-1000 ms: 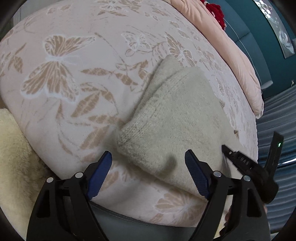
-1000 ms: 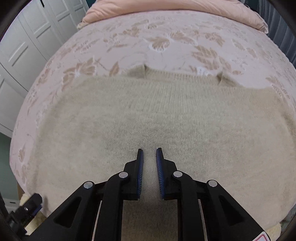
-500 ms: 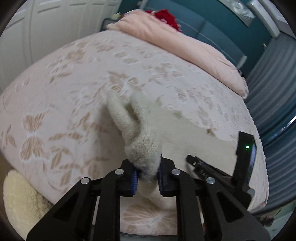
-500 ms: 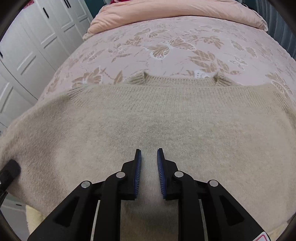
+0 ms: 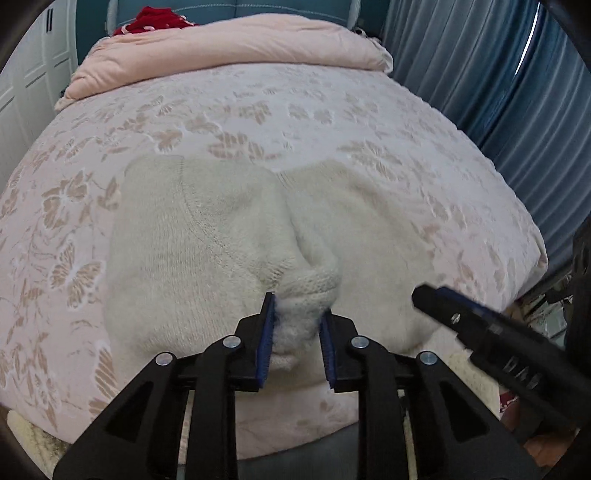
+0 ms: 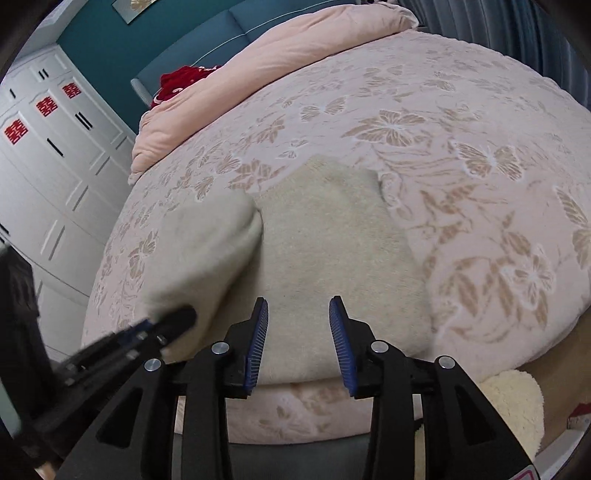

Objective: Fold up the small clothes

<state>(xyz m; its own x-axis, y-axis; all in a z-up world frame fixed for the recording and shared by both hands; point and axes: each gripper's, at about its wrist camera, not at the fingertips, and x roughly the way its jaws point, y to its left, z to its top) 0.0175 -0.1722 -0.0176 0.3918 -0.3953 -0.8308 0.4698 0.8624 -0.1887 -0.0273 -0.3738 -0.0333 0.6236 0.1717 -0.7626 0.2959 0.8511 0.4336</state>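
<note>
A cream knitted sweater (image 5: 207, 258) lies on the pink butterfly-print bedspread (image 5: 295, 118) near the bed's front edge. My left gripper (image 5: 297, 321) is shut on a bunched fold of the sweater and holds it over the garment's middle. In the right wrist view the sweater (image 6: 332, 251) has its left part folded over. My right gripper (image 6: 298, 325) is open just above the sweater's near edge, holding nothing. The right gripper also shows in the left wrist view (image 5: 480, 332), blurred at the right.
A pink duvet (image 5: 229, 48) and a red cloth (image 5: 151, 22) lie at the head of the bed. Blue curtains (image 5: 517, 92) hang on the right, white wardrobes (image 6: 48, 155) on the left. A cream fluffy rug (image 6: 513, 406) lies below the bed edge.
My left gripper closed on the sweater's left side and carried it over toward the middle. My right gripper went from shut to open and swung to the sweater's right part.
</note>
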